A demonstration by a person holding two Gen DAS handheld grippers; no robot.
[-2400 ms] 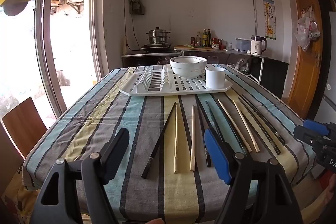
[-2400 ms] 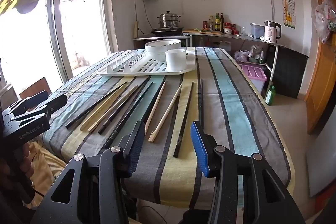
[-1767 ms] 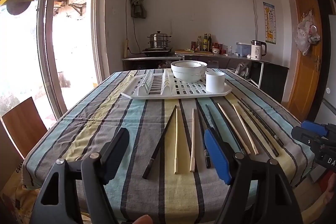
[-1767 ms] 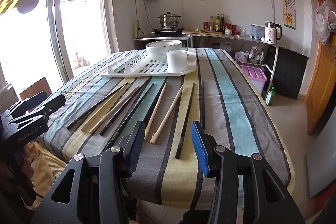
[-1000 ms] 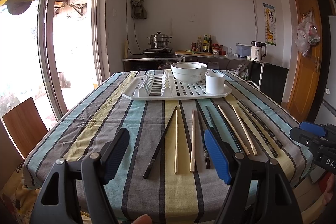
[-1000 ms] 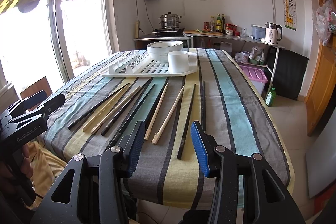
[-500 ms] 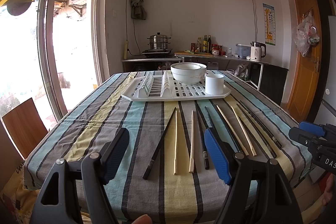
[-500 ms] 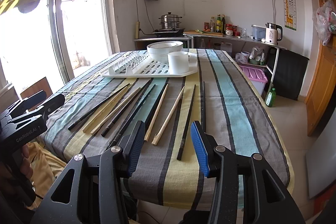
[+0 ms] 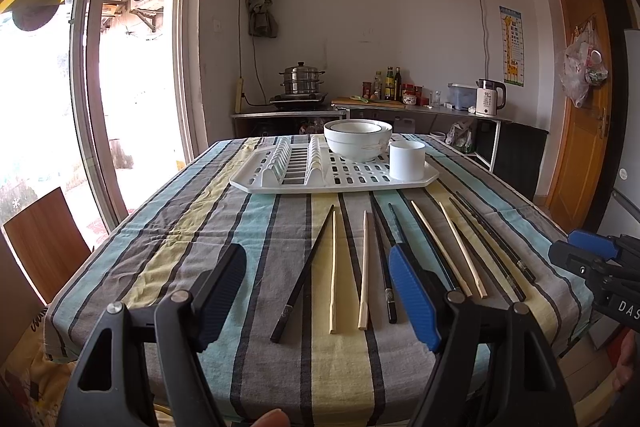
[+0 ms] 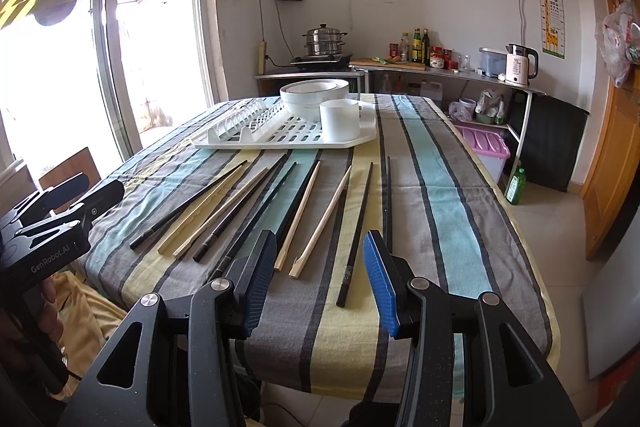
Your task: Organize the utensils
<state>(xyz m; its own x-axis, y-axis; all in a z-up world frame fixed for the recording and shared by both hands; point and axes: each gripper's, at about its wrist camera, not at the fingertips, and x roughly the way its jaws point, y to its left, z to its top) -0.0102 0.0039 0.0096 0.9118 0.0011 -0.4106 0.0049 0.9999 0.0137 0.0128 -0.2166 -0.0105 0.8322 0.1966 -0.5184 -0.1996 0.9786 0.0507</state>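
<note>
Several chopsticks, black and pale wooden, lie side by side on the striped tablecloth. Behind them a white drying rack holds stacked white bowls and a white cup. My left gripper hovers open above the near table edge, nothing between its fingers. In the right wrist view the same black chopsticks and wooden chopsticks spread ahead, with the rack and cup beyond. My right gripper stands open and empty near the table's front edge.
A wooden chair stands at the table's left. A counter with a steamer pot, bottles and a kettle runs along the back wall. A wooden door is at right, a pink bin on the floor.
Both grippers have drifted slightly lower and nearer the table edge over the frames. The chopsticks, rack and cup have not moved, and both grippers stay open.
</note>
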